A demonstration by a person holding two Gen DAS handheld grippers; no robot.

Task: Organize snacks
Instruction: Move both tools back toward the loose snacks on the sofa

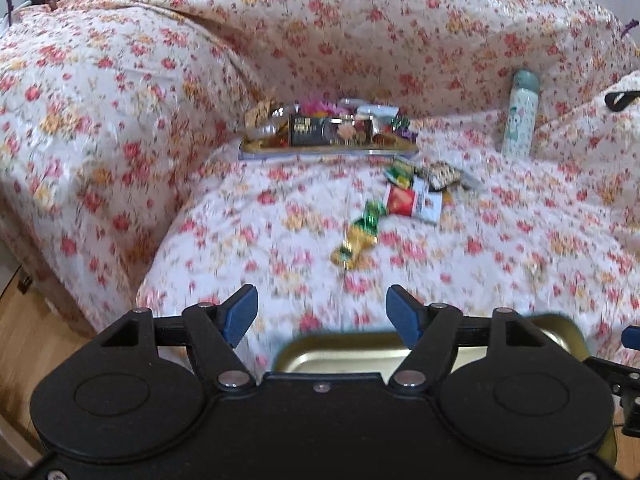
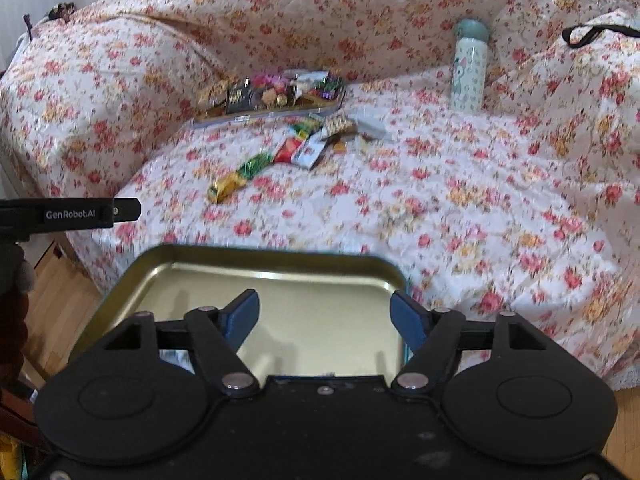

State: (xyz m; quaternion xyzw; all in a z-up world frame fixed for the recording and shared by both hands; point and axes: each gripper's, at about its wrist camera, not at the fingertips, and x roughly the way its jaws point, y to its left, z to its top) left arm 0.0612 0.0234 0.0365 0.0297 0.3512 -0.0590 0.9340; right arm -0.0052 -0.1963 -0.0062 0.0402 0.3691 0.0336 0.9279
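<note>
An empty gold tin tray [image 2: 200, 280] lies on the near edge of the flowered sofa seat. My right gripper [image 2: 324, 316] hovers open above it with nothing between its blue pads. My left gripper [image 1: 322, 308] is open and empty too, just beyond the tin [image 1: 344, 354]; its side shows in the right wrist view [image 2: 80, 214]. Loose snacks lie mid-seat: a green and gold wrapper [image 1: 358, 236] [image 2: 240, 176], a red and white packet [image 1: 412, 200] [image 2: 298, 150], and small ones behind. A second tray [image 1: 328, 148] [image 2: 268, 114], piled with snacks, rests at the back.
A pale green patterned bottle [image 1: 520, 116] [image 2: 468, 68] stands against the backrest on the right. The sofa arm [image 1: 80, 120] rises at the left. Wooden floor [image 1: 36, 340] lies below the seat edge. A dark sleeve [image 2: 12, 300] shows at the left edge.
</note>
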